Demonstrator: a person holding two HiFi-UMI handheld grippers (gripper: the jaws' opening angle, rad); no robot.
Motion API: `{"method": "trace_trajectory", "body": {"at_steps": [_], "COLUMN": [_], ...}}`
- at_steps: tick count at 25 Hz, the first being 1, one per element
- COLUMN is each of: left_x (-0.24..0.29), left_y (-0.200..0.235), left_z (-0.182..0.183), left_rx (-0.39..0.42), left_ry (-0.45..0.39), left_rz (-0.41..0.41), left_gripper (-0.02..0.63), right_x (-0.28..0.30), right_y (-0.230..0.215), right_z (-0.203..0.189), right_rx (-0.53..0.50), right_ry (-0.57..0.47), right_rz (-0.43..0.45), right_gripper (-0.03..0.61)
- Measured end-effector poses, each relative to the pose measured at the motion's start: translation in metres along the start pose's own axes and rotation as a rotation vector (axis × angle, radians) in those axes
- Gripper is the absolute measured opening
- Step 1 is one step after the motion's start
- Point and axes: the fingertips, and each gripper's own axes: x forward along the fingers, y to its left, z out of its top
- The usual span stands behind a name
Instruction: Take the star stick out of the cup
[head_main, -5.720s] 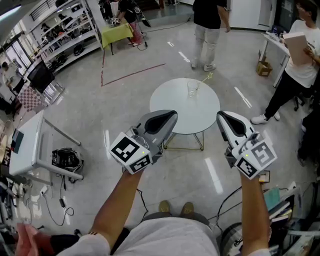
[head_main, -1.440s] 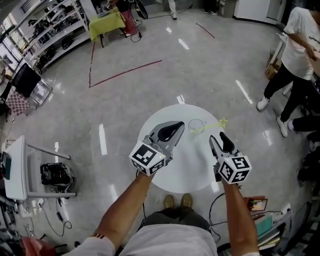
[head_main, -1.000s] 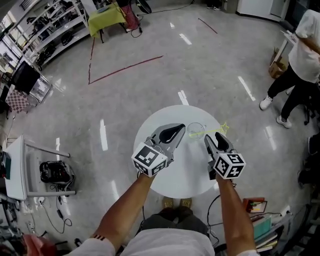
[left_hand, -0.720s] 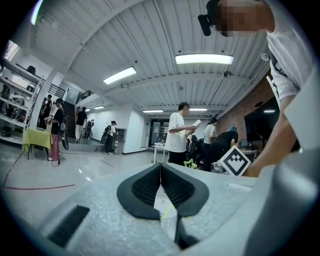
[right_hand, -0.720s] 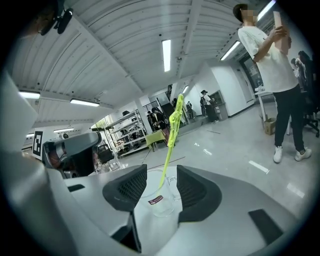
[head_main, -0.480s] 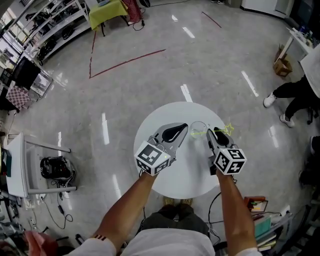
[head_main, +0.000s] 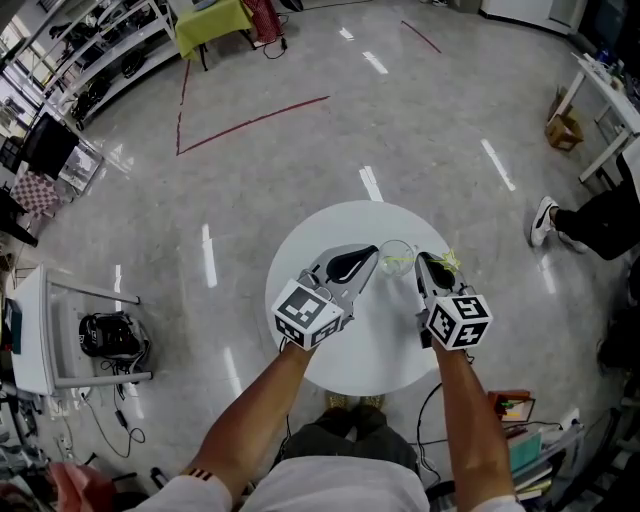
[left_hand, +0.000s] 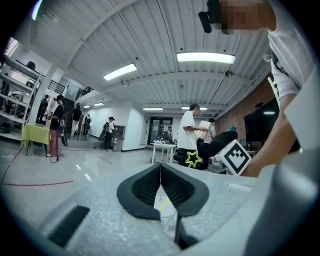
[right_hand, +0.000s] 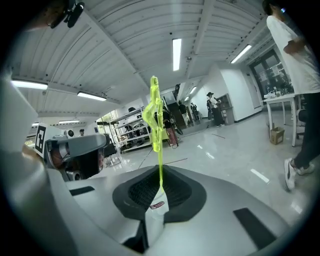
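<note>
Your right gripper (head_main: 423, 262) has just been closing, and its jaws now pinch the thin shaft of the star stick (right_hand: 154, 117) — in the right gripper view the yellow-green star stands up beyond the pads. In the head view the stick leans out of the clear cup (head_main: 397, 257) toward your right, with its lower end inside the cup and its star past the rim. The cup stands on the round white table (head_main: 330, 225). Your left gripper (head_main: 367, 263) sits just left of the cup, jaws drawn together at the tips — I cannot tell whether they touch the glass.
</note>
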Motion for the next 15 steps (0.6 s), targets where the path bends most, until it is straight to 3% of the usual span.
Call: {"method": "trace_trajectory", "body": {"at_steps": [8, 15], "left_x": [-0.007, -0.017], "left_y": [-0.003, -0.012], "left_z": [0.012, 0.035], "left_rx": [0.002, 0.017], "left_ry": [-0.026, -0.067], "left_rz": [0.006, 0.011], "left_gripper": [0.015, 0.015], "right_x": [-0.015, -0.048], "right_y": [0.011, 0.032], "right_z": [0.02, 0.06], "right_rx": [-0.036, -0.075], "right_ry": [-0.017, -0.094], "right_rz": [0.043, 0.101], "right_gripper": [0.021, 0.021]}}
